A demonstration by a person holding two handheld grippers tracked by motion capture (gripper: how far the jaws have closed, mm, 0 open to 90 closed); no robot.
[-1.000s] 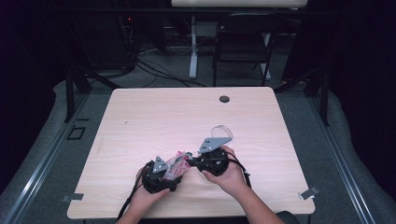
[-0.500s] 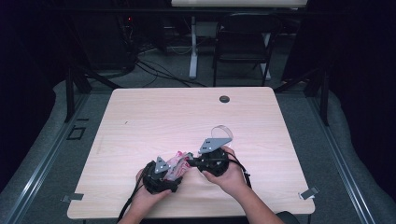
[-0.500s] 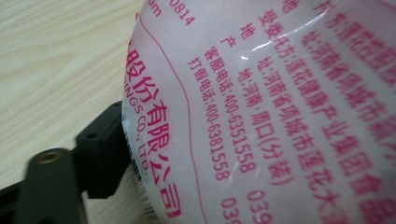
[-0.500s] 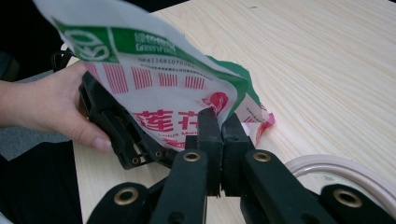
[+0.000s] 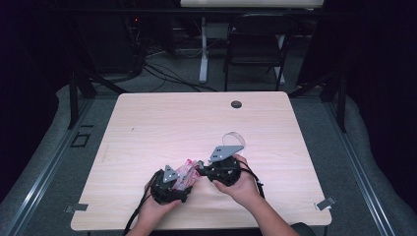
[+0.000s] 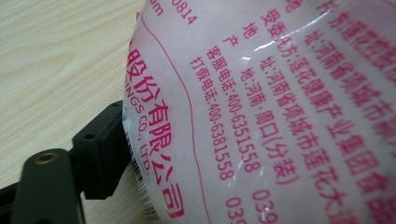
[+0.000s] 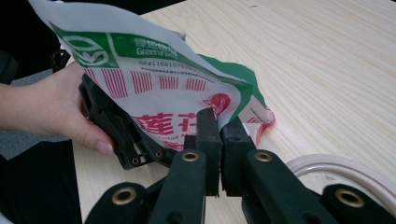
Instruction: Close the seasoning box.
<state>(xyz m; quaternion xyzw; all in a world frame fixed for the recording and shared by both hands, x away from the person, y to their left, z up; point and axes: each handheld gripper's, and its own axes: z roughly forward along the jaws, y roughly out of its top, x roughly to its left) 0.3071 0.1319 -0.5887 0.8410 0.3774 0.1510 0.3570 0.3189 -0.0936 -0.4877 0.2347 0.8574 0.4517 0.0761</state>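
Note:
A plastic packet [image 5: 183, 173], white with pink print and green edging, hangs between both grippers just above the table's [image 5: 162, 123] near edge. My left gripper [image 5: 181, 181] holds it from the left; in the left gripper view the packet [image 6: 280, 107] presses against one black finger [image 6: 100, 149] and hides the other. My right gripper [image 7: 220, 128] is shut on the packet's [image 7: 163, 88] lower edge, jaws pressed together. In the right gripper view a hand holds the left gripper [image 7: 116, 128] behind the packet. My right gripper [image 5: 200, 170] comes in from the right.
A clear tape-like ring [image 5: 233, 138] lies on the table just beyond the right gripper, and its pale rim [image 7: 336, 168] lies close on the right of the jaws. A black round grommet [image 5: 236, 104] sits near the far edge. A chair [image 5: 255, 49] stands behind the table.

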